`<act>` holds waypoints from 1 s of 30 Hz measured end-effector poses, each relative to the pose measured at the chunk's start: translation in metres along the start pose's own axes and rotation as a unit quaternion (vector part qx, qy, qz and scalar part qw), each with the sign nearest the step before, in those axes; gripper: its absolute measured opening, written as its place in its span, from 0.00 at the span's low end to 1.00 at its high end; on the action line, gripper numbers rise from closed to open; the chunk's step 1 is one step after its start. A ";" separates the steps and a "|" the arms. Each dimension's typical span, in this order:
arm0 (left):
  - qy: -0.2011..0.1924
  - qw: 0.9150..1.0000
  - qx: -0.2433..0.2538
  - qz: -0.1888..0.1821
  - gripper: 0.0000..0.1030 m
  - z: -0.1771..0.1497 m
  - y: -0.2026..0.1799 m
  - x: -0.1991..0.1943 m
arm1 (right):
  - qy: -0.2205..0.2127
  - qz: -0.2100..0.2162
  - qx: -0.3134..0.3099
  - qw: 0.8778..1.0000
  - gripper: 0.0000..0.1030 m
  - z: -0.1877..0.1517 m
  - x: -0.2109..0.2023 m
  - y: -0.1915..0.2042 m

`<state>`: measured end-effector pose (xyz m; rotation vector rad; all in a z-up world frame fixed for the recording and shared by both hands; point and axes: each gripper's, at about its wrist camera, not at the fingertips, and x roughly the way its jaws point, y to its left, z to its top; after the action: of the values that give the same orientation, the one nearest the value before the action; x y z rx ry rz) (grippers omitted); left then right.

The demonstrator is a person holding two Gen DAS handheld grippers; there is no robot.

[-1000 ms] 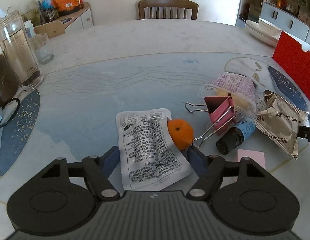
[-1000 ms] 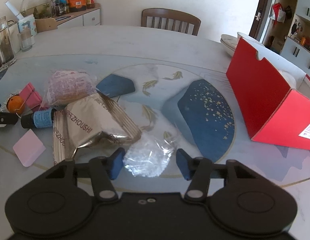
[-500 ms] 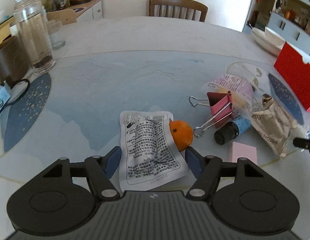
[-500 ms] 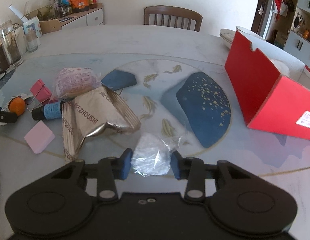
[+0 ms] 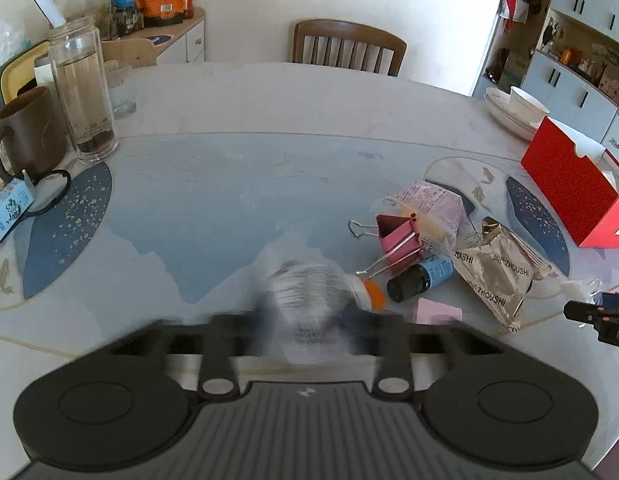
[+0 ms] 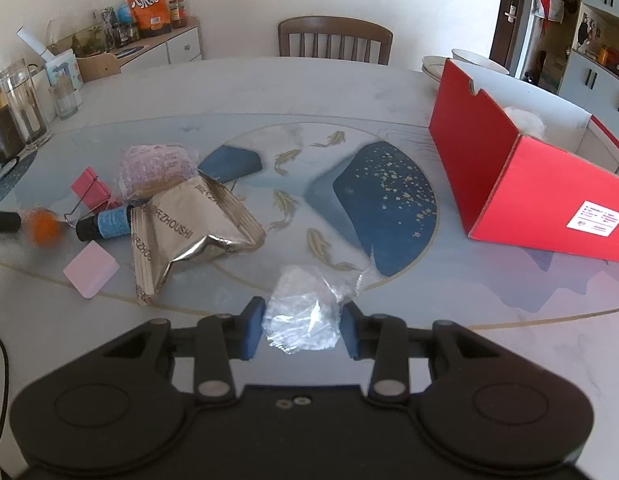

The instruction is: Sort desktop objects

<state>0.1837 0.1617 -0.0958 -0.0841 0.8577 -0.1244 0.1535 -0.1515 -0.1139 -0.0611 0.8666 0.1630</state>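
My left gripper (image 5: pixel 309 314) is motion-blurred; its jaws are closing on a white printed packet (image 5: pixel 305 292), which is bunched up between the pads. A small orange (image 5: pixel 374 294) lies just right of it, beside a pink binder clip (image 5: pixel 397 236), a dark bottle with a blue label (image 5: pixel 421 278), a pink note pad (image 5: pixel 437 312) and a silver snack packet (image 5: pixel 497 276). My right gripper (image 6: pixel 303 322) is shut on a crumpled clear plastic wrapper (image 6: pixel 297 300). The open red box (image 6: pixel 509 184) stands to its right.
A tall glass jar (image 5: pixel 83 92), a brown mug (image 5: pixel 27 132) and a black-rimmed ring (image 5: pixel 49 192) stand at the table's left. Stacked bowls and plates (image 5: pixel 517 112) sit behind the red box. A wooden chair (image 5: pixel 345 46) is at the far side.
The left jaws have closed on the flat printed packet and crumpled it as the hand rose. The right jaws have closed on the clear wrapper and drawn it back off the table.
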 end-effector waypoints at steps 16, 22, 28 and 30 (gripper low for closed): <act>0.018 0.998 0.022 0.047 0.77 -0.009 -0.011 0.010 | -0.004 0.001 -0.001 1.000 0.37 -0.007 -0.006 -0.006; 0.038 0.996 -0.017 0.084 0.77 -0.007 -0.009 0.020 | -0.004 0.003 -0.001 1.000 0.37 -0.010 -0.005 -0.008; 0.052 0.993 -0.056 0.085 0.77 -0.009 -0.004 0.027 | -0.002 0.004 0.001 1.000 0.37 -0.010 -0.003 -0.011; 0.063 0.991 -0.076 0.088 0.78 -0.011 -0.002 0.030 | -0.001 0.004 0.002 1.000 0.37 -0.011 -0.003 -0.012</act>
<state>0.1942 0.1551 -0.1252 -0.1439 0.9962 0.1034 0.1453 -0.1652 -0.1188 -0.0532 0.8653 0.1676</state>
